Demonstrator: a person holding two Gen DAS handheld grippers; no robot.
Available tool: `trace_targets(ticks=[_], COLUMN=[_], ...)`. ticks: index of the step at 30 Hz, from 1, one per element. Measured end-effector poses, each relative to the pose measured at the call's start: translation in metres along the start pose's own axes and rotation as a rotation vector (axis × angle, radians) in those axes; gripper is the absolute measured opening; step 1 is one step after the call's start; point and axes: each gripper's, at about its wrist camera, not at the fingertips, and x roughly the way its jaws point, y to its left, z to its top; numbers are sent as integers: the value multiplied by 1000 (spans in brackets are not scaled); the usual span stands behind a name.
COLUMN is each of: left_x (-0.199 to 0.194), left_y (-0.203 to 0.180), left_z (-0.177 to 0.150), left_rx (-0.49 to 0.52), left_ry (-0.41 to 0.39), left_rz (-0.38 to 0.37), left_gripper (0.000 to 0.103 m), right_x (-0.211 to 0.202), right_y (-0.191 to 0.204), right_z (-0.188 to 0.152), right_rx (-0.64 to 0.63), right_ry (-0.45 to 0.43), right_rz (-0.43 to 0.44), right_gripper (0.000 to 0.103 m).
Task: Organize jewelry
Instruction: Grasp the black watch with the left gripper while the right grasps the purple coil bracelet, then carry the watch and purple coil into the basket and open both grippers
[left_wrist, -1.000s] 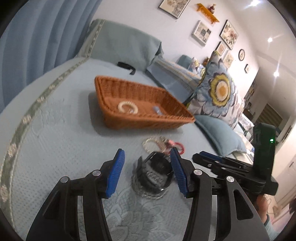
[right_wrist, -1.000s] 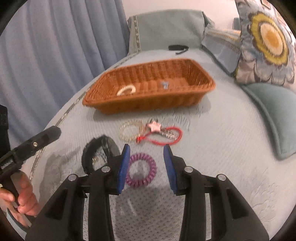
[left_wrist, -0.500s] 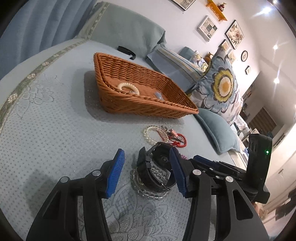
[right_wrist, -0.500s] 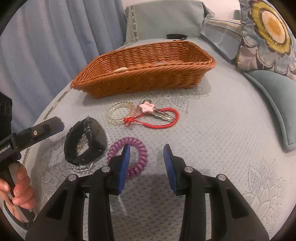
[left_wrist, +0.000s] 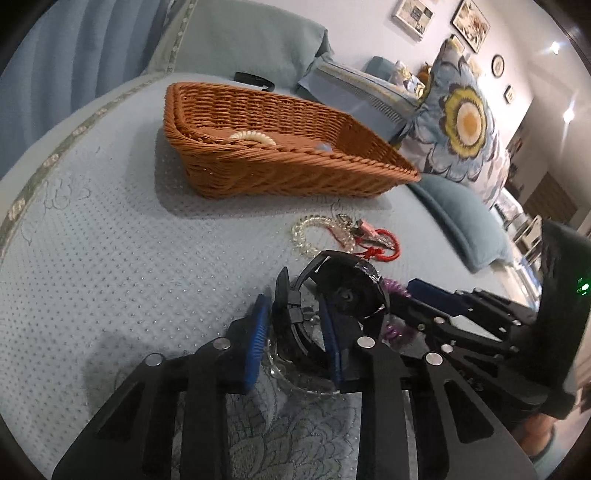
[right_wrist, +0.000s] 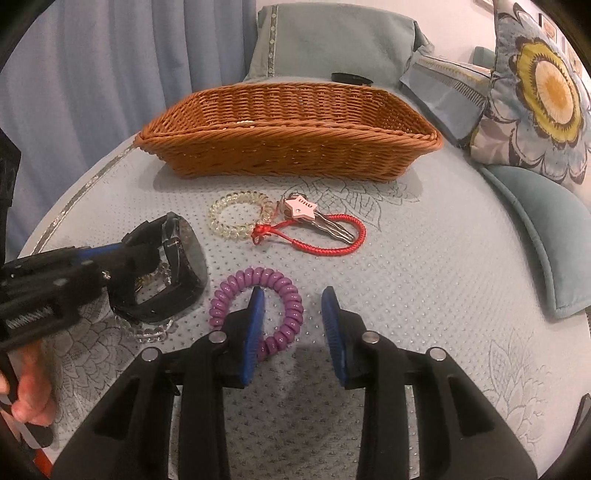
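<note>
Bed (right_wrist: 424, 258) with pale blue quilted cover; blue curtain (right_wrist: 92, 74) behind; floral cushion (left_wrist: 465, 125) at right; framed pictures (left_wrist: 469, 18) on white wall

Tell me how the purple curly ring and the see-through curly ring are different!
The purple curly ring is solid coloured; the see-through curly ring is pale, yellowish and clear. The purple one lies nearest the camera with the right tongs closing around one side; the see-through one lies nearer the basket, touching the red cord, with no tongs on it. Both are coiled loops lying flat on the bedspread.
</note>
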Motion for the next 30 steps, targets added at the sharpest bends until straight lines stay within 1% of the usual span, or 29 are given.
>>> trace_targets(ticks=[3, 4, 7, 8, 11, 16, 18, 22, 23, 26, 30], left_x=[0, 0, -1, -1, -4, -10, -15, -27, -28, -30, -29], left_y=[0, 1, 2, 2, 2, -3, -2, 3, 3, 4, 8], left_z=[0, 0, 0, 0, -1, -3, -3, -1, -1, -1, -1], left_rx=[-3, -8, -10, -10, -8, 11, 2, -36, -39, -45, -64], left_ry=[-2, -4, -9, -10, -26, -57, -74, -125, -134, -145, -145], left_rz=[0, -1, 4, 6, 9, 21, 9, -43, -44, -29, -29], left_gripper=[24, 22, 16, 15, 14, 13, 13, 13, 13, 13, 13], right_x=[0, 0, 0, 0, 0, -1, -2, -6, -7, -9, -13], right_y=[0, 0, 2, 3, 5, -4, -11, -17, -19, -19, -20], right_z=[0, 0, 0, 0, -1, 1, 1, 2, 2, 4, 5], right_rx=[1, 0, -7, -12, -26, 16, 40, 75, 76, 75, 79], right_ry=[0, 0, 3, 4, 2, 4, -1, -14, -19, -25, -42], right_rz=[0, 0, 6, 7, 6, 47, 66, 95, 101, 105, 108], right_gripper=[29, 29, 21, 16, 11, 9, 9, 9, 9, 9, 9])
